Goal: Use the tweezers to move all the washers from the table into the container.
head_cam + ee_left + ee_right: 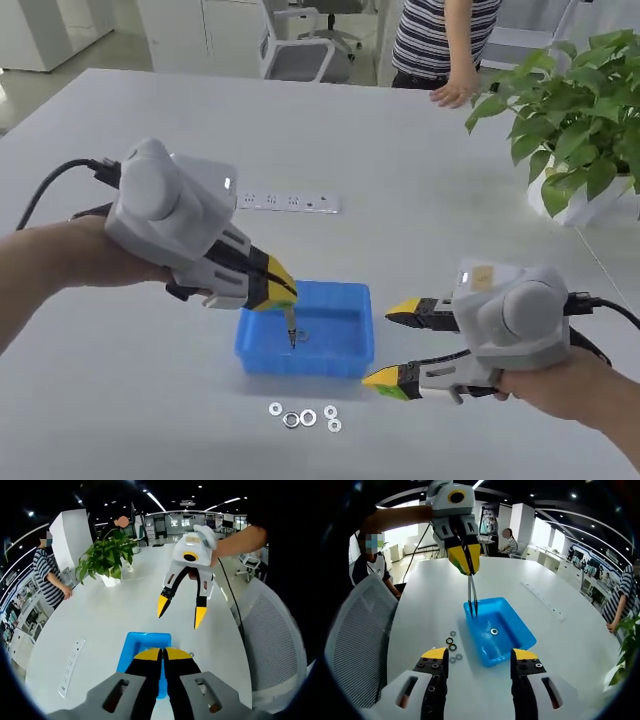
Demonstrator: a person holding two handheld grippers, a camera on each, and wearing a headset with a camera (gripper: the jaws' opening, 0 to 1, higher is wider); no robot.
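Observation:
A blue container [300, 362] stands on the white table, and one washer [494, 631] lies on its floor. Several washers [307, 416] sit in a cluster on the table just in front of it, also seen in the right gripper view [451, 644]. My left gripper [280, 290] is shut on the tweezers [291, 330], whose tips hang inside the container near its left end. I see nothing between the tweezer tips [472, 614]. My right gripper [388, 345] stands open to the right of the container, with nothing between its jaws.
A white power strip [290, 203] lies beyond the container. A potted plant [575, 120] stands at the far right. A person in a striped shirt [440, 40] leans a hand on the table's far edge. A mesh chair [355, 630] is behind the near side.

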